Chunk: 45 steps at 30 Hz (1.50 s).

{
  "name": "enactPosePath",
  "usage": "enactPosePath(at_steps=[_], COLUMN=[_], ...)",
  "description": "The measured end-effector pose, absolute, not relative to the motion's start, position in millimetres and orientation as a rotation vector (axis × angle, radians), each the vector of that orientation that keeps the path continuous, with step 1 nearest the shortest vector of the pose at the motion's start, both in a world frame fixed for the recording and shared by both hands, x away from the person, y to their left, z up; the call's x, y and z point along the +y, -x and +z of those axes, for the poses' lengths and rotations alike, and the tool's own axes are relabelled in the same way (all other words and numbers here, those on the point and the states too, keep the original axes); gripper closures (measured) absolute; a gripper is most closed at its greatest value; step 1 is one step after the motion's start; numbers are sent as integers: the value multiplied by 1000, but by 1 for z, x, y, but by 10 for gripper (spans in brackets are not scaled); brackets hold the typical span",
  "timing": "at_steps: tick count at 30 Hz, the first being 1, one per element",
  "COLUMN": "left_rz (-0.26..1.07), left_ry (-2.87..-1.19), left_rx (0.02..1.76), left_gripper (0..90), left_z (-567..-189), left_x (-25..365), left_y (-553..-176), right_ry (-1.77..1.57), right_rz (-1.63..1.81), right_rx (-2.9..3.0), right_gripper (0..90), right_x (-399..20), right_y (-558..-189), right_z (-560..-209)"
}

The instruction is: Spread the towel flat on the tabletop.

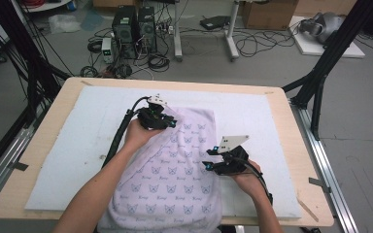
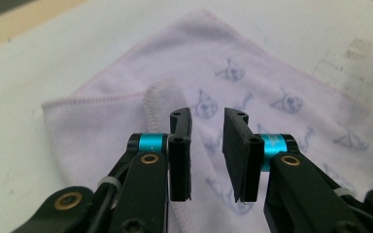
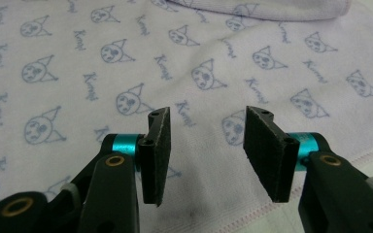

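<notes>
Grey floor strewn with cables — two computer towers, cardboard box beyond.

A pale lilac terry towel, printed all over with small blue cat faces and script lettering and edged with pink stitching, lies on the white foam mat covering the table. It runs from mid-mat toward the near edge, where it hangs over. Its far left corner is folded over onto the cloth, the hemmed edge curling up in a loose roll. The rest lies mostly flat, with slight wrinkles.
</notes>
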<state>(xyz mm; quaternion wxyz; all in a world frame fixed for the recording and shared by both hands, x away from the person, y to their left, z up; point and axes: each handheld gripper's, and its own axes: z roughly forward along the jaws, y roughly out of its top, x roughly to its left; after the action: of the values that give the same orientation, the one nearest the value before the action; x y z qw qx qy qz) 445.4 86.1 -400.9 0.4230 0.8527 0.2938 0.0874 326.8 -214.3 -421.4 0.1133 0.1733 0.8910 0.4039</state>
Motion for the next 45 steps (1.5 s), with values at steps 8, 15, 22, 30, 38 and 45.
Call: enactPosePath(at_steps=[8,15,22,30,38,45], left_rz=[233,286,600,589,450,380], left_ry=[-2241,-2296,-2136,-2055,-2089,-2108], left_rx=[806,785,1006,1099,986,857], left_gripper=[612,847,855,680,633,630], left_z=[-423,-428,-391,-387,-407,-419], left_x=[88,80,147,228,235,239], left_y=[-447,-446,-451,-434,-396,-350], right_ry=[-501,-507,-495,-488,-496,-526], right_rz=[1175,1176,1171,1173,1139,1203], right_rx=[2617,2620,2622,2626,2650,2632], right_gripper=[523,521,520,517,513,525], right_x=[-213,-213,-212,-209,-208,-216], right_y=[-327,-327,-327,-327,-324,-315], right_z=[-422,-423,-423,-424,-424,-422])
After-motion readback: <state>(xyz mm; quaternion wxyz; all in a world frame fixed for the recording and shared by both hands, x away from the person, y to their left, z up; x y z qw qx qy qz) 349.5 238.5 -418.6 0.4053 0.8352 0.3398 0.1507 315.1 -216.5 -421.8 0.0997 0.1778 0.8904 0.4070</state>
